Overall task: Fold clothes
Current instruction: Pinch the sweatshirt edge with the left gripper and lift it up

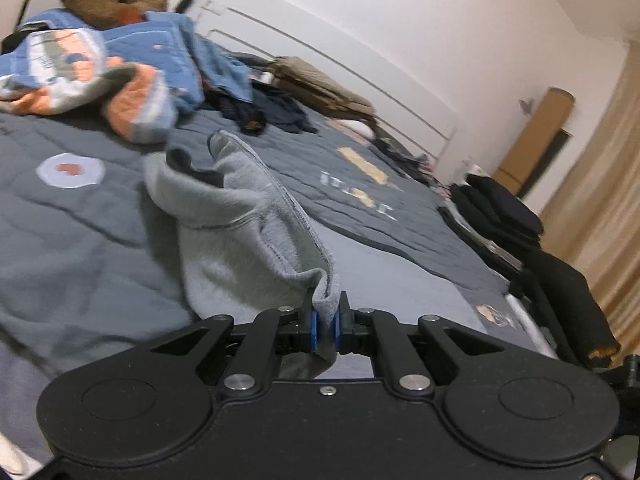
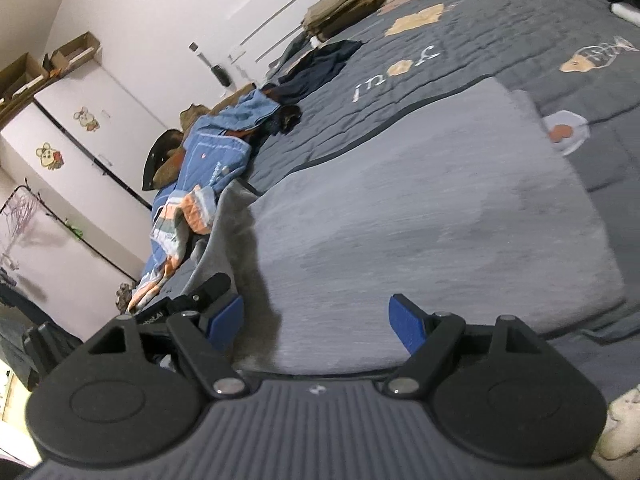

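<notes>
Left wrist view: your left gripper (image 1: 328, 316) has its fingers (image 1: 314, 326) pinched nearly closed on an edge of the grey fleece garment (image 1: 240, 216) — the fabric is bunched between the blue pads and a short tail hangs below them. From the pinch point the stitched hem runs up and away, so that part of the garment is lifted off the bed (image 1: 72, 240) and folded over itself, fuzzy inner side facing the camera. A dark part, not identifiable, pokes out at the far end of the raised fold.

Right wrist view: your right gripper (image 2: 318, 326) is wide open, blue pads well apart, nothing between them. It hovers low over the flat part of the same grey garment (image 2: 420, 220), which lies spread on the bed's quilt (image 2: 500, 32). The left gripper's black body shows at the left edge of this view, beside a raised ridge of grey fabric.

Around the work area:
- blue-and-orange quilted blanket (image 1: 100, 64) heaped at the far side of the bed, near the garment but not clearly touching it
- dark navy clothes (image 1: 276, 114) just behind it
- tan folded item (image 1: 320, 84) against the wall
- black clothing pile (image 1: 504, 216) at the bed's right edge in the left view

Both frames are motion-blurred — fine detail on the fabric edges is unreliable.
</notes>
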The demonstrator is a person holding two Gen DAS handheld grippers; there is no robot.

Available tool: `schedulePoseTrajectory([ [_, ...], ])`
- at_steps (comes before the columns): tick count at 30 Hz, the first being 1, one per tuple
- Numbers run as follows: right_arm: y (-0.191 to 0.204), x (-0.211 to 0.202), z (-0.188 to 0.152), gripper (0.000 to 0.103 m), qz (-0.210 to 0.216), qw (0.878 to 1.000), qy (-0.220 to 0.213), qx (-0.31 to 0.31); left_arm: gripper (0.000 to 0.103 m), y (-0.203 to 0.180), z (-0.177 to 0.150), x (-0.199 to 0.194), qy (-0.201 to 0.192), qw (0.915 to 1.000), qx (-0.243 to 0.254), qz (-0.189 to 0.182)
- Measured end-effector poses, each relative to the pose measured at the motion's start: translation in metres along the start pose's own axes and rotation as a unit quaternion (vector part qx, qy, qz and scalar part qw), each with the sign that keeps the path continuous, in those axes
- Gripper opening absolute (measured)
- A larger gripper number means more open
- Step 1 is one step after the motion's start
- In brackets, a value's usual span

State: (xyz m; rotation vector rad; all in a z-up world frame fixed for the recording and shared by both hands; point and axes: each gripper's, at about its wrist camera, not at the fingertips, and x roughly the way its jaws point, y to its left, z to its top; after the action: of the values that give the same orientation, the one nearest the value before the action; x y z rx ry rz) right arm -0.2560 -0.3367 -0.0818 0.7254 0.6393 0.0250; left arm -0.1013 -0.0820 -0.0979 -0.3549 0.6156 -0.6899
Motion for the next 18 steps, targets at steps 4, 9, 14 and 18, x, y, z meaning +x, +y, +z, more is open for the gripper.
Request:
schedulePoseTrajectory([
  [4, -0.016, -0.012, 0.001, 0.079, -0.005, 1.0, -0.01, 0.013, 0.007, -0.025, -0.01, 0.012, 0.016, 0.999, 0.031, -0.028],
  [9, -0.037, -0.028, 0.003, 0.079, -0.01, 0.999, -0.023, 0.035, 0.007, -0.055, -0.023, 0.027, 0.037, 0.9949, 0.069, -0.064],
  [14, -0.055, -0.04, 0.004, 0.08, -0.015, 0.998, -0.035, 0.052, 0.007, -0.092, -0.052, 0.048, 0.086, 0.982, 0.15, -0.075],
  [18, -0.068, -0.042, 0.004, 0.08, -0.026, 0.997, -0.033, 0.065, 0.008, -0.103, -0.074, 0.062, 0.113, 0.9708, 0.208, -0.036],
])
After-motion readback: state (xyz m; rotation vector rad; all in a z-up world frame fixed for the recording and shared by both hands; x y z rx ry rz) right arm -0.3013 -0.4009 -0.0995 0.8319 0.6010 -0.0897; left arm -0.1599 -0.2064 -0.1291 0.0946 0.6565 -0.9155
